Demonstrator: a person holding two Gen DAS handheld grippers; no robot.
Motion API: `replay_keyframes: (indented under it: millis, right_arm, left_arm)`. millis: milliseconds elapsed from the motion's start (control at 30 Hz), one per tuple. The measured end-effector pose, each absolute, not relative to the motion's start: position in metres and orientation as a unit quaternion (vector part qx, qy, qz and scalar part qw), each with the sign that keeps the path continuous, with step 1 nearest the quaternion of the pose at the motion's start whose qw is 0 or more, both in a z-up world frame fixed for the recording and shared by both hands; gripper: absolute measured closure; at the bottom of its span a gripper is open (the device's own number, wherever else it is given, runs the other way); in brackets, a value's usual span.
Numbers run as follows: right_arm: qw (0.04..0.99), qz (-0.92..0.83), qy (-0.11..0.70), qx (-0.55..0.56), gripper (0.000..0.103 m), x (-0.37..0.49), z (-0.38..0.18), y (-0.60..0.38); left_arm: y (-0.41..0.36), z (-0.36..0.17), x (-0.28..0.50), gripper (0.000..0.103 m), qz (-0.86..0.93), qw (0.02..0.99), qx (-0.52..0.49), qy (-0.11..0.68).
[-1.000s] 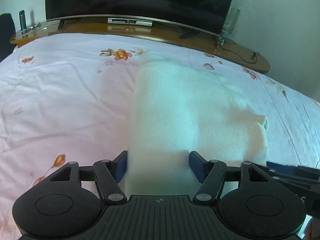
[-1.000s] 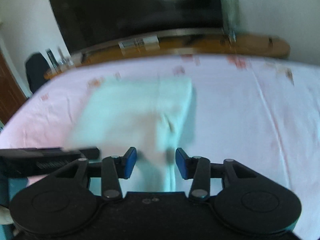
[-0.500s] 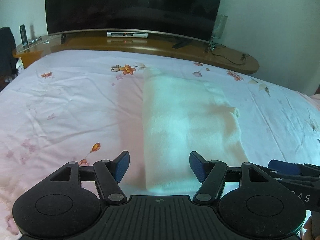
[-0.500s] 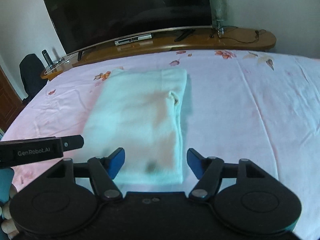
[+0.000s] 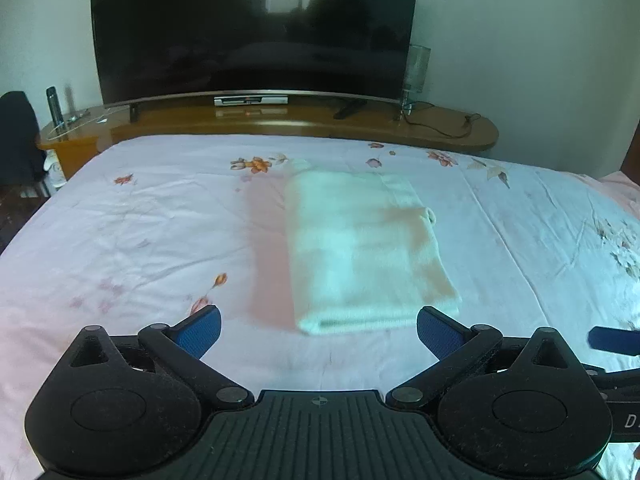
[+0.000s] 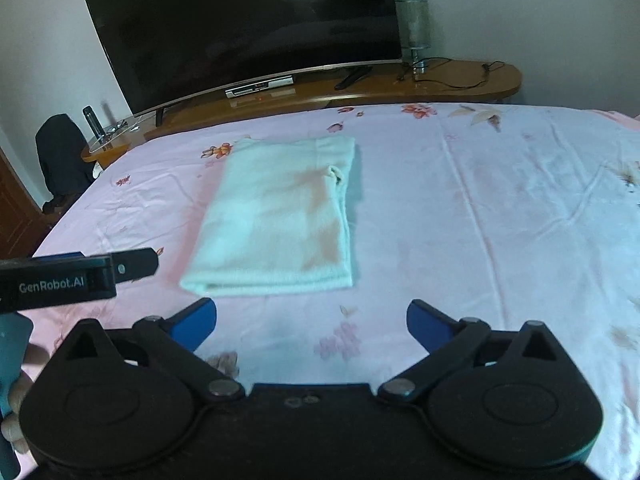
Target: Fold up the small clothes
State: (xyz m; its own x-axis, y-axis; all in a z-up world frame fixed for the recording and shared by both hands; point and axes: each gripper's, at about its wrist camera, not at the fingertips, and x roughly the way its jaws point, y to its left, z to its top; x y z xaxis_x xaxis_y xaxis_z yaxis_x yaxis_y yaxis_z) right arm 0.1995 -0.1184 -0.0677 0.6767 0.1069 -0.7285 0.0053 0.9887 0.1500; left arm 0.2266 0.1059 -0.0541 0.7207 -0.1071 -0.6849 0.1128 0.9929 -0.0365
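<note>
A pale mint-white folded garment (image 5: 360, 248) lies flat on the pink floral bedsheet (image 5: 132, 240); it also shows in the right wrist view (image 6: 276, 220). My left gripper (image 5: 318, 330) is open and empty, held just short of the garment's near folded edge. My right gripper (image 6: 311, 320) is open and empty, a little back from the same edge. The left gripper's body (image 6: 76, 276) shows at the left of the right wrist view.
A large dark TV (image 5: 252, 28) stands on a wooden console (image 5: 280, 120) beyond the bed's far edge. A glass lamp (image 5: 416, 72) and cables sit on the console's right end. A dark chair (image 6: 60, 152) stands at the left.
Both grippers have let go of the garment, opened wide and pulled back and up from it. The folded garment now lies flat on the bed.
</note>
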Motion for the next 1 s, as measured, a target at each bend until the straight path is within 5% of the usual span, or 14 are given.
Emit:
replay_keyframes:
  millis: [1000]
  right_arm:
    - [0.946, 0.025, 0.322, 0.005, 0.000, 0.047, 0.000, -0.144]
  left_arm:
    - [0.068, -0.002, 0.040, 0.000, 0.041, 0.938, -0.011, 0.343]
